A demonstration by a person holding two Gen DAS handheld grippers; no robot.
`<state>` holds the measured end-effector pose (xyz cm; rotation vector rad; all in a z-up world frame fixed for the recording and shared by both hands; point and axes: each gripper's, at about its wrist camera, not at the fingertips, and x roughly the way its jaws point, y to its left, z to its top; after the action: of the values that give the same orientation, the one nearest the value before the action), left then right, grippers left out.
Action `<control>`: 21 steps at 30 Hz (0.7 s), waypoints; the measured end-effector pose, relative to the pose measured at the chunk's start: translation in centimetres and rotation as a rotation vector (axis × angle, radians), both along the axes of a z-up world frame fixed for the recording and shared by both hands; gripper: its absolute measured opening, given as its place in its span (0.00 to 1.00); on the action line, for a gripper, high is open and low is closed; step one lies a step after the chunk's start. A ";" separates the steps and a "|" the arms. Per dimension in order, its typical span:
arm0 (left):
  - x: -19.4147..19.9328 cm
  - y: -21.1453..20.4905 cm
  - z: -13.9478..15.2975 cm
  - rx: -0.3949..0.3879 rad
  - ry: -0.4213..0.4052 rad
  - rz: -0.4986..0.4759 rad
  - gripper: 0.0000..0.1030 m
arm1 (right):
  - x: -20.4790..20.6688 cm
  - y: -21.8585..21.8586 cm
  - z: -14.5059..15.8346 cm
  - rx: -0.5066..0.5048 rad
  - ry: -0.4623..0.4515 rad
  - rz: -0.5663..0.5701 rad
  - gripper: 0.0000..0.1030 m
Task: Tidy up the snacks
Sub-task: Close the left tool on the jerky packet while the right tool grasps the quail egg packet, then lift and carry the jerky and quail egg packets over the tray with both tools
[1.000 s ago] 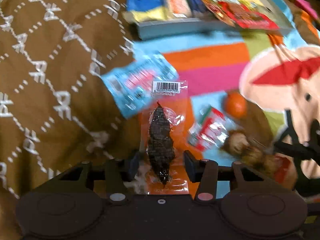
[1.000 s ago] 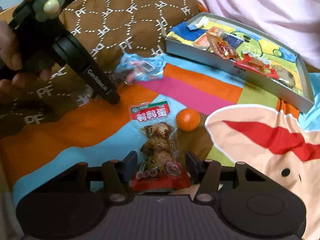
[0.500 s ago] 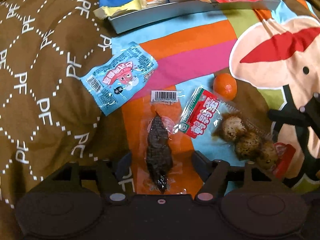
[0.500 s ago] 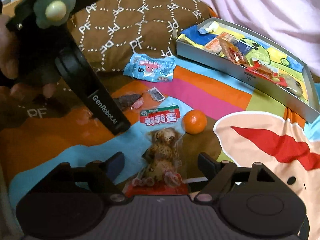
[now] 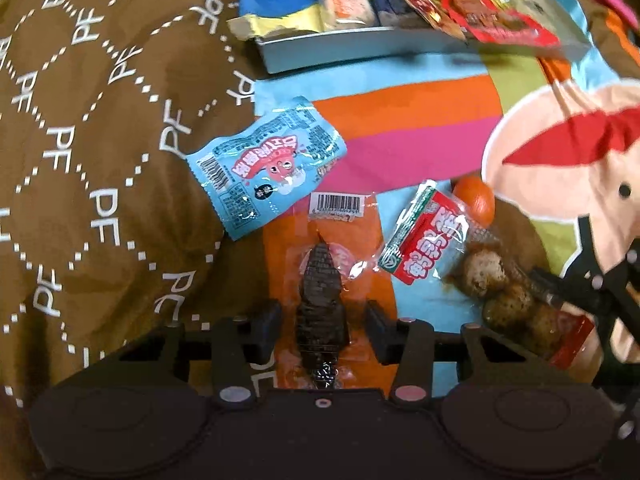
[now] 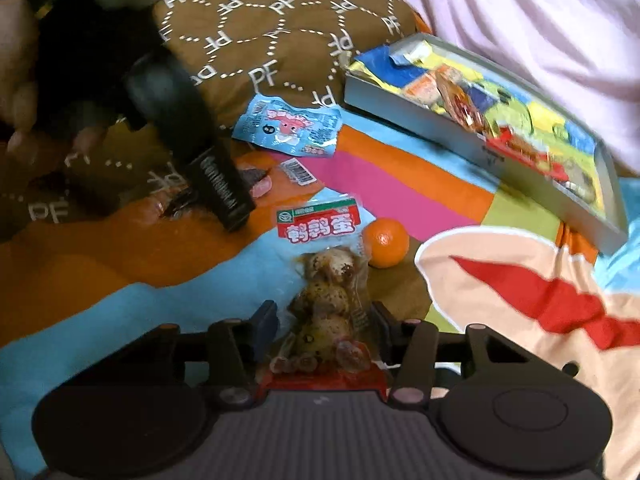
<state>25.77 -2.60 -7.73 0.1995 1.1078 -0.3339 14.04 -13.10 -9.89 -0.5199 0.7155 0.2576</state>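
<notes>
A clear packet with a dark dried snack lies on the striped blanket between the jaws of my left gripper. The jaws are closing, and their pads touch the wrapper's sides. A red-labelled packet of brown quail eggs sits between the jaws of my right gripper, which are closing and press on its lower part. That egg packet also shows in the left wrist view. A light blue snack packet rests against the brown pillow. The grey tray at the back holds several snack packets.
A small orange lies just right of the egg packet's label. The brown patterned pillow fills the left side. Pale pink cloth lies behind the tray. A hand holds the left gripper, one finger of which reaches down beside the barcode.
Both grippers opened wide half a second ago and have closed in again on their packets. The right wrist view has rolled a little.
</notes>
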 end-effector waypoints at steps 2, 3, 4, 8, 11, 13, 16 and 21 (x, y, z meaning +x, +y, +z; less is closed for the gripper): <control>0.0 0.6 0.4 -0.040 0.013 0.029 0.46 | -0.7 0.8 -0.3 -0.096 -0.049 0.034 0.50; 0.1 0.8 0.6 -0.056 0.016 0.040 0.46 | -1.0 1.3 -0.5 -0.146 -0.075 0.051 0.50; 0.0 1.0 0.9 -0.073 0.014 0.048 0.46 | -1.3 1.6 -0.7 -0.193 -0.098 0.066 0.50; -0.3 1.4 1.7 -0.107 -0.008 0.065 0.46 | -2.0 2.3 -1.3 -0.308 -0.160 0.098 0.49; -0.4 1.6 2.1 -0.131 -0.013 0.071 0.46 | -2.4 2.6 -1.7 -0.375 -0.204 0.110 0.49; -0.5 1.7 2.3 -0.140 -0.012 0.072 0.46 | -2.6 2.6 -1.7 -0.395 -0.219 0.112 0.49; -0.5 1.8 2.3 -0.165 -0.001 0.076 0.46 | -2.7 2.6 -1.7 -0.419 -0.243 0.113 0.49; -1.0 2.3 2.8 -0.232 0.008 0.085 0.45 | -2.8 2.3 -1.3 -0.416 -0.260 0.096 0.49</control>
<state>24.81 -0.33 -4.93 -0.0544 1.0731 -0.3846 11.21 -10.76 -11.22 -0.9674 0.4893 0.1256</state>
